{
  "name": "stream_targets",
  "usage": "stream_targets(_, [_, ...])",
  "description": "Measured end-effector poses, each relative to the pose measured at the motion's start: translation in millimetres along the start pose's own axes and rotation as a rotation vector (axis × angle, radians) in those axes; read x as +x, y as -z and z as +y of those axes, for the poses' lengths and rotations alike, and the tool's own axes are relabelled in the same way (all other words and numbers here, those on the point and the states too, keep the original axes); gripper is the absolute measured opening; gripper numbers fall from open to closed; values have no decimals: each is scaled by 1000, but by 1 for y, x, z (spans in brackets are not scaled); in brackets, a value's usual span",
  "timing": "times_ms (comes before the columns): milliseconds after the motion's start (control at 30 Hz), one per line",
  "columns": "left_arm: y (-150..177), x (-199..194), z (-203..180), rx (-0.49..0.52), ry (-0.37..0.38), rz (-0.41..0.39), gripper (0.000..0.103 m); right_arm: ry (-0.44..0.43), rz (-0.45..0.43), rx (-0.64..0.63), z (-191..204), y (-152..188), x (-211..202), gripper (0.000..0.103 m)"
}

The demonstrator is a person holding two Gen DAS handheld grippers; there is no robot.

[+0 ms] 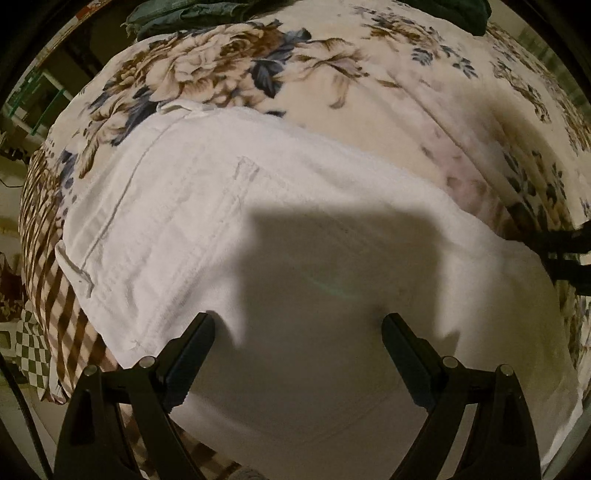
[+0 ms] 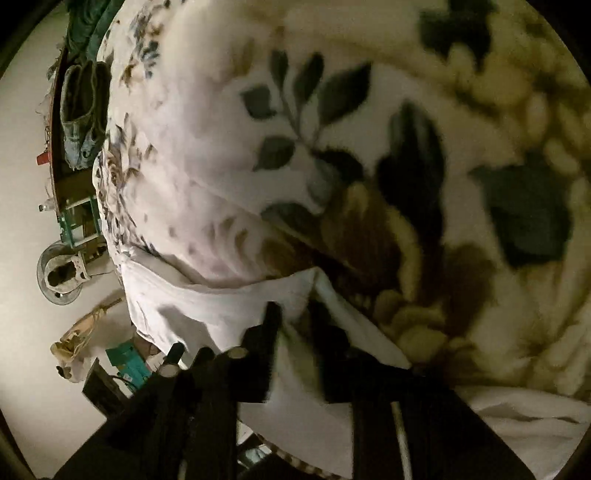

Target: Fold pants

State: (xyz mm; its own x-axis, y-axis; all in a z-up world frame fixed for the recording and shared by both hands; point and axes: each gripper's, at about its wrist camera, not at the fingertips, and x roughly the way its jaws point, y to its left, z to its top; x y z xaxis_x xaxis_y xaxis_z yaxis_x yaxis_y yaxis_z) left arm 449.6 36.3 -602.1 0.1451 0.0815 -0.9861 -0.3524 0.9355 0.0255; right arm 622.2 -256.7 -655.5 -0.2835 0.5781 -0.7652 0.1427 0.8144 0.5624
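White pants [image 1: 229, 206] lie flat on a floral blanket [image 1: 369, 74], waistband to the left. My left gripper [image 1: 297, 325] hovers just above the pants with its jaws wide open and empty; its shadow falls on the cloth. My right gripper [image 2: 295, 314] has its jaws closed on a white edge of the pants [image 2: 236, 295], the cloth passing between the fingers. It also shows at the right edge of the left wrist view [image 1: 569, 251], at the pants' far right end.
Dark green and denim clothes [image 1: 184, 14] lie at the far edge of the bed. A checked cover [image 1: 55, 288] hangs at the left bed edge. Beside the bed are a fan [image 2: 59, 273] and clutter on the floor.
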Motion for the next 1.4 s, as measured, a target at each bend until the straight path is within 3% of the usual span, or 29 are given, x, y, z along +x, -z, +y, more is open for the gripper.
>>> stream_targets(33, [0,-1,0,-1,2,0,92,3,-22,-20,1,4,-10,53])
stream_targets(100, [0,-3,0,-9,7,-1,92,45,-33,-74,3,16,-24,68])
stream_targets(200, [-2,-5,-3,-6,7,-3,92,114,34,-161,0,33,-17,68])
stream_targets(267, [-2,-9,-8,7,5,-9,92,168,59,-240,1,42,-5,36])
stream_targets(300, [-2,-9,-11,16,3,-12,92,196,67,-258,1,45,0,4])
stream_targets(467, [5,-12,-15,48,2,-33,92,277,-143,-225,0,46,-21,3])
stream_targets(567, [7,-11,-22,62,-7,-30,92,283,-99,-186,-11,41,-6,3])
stream_targets(667, [6,-20,-29,60,8,-37,92,201,-84,-119,-24,36,-18,13])
stream_targets(733, [6,-30,-33,62,20,-61,92,122,-152,-46,-42,43,-58,41])
stream_targets(800, [5,-38,-40,73,25,-84,92,151,-223,-54,-51,55,-89,57])
stream_targets(900, [3,-37,-55,86,37,-82,92,239,-178,-134,-56,73,-99,59])
stream_targets(1000, [1,-31,-72,103,50,-76,92,374,-79,-243,-61,89,-83,59])
stream_targets(1067, [1,-27,-87,123,50,-70,92,406,-23,-305,-63,97,-72,59])
stream_targets(1100, [0,-26,-91,128,51,-71,92,406,-3,-323,-65,100,-68,56])
stream_targets(1167, [-5,-23,-99,139,53,-74,92,439,-20,-335,-71,103,-65,14])
stream_targets(1200, [-6,-22,-103,145,51,-76,92,450,-50,-318,-75,102,-68,2])
stream_targets(1300, [-12,-19,-112,162,48,-81,92,457,-169,-263,-81,103,-82,2])
stream_targets(1400, [-18,-12,-120,182,31,-78,92,459,-206,-196,-92,95,-82,2])
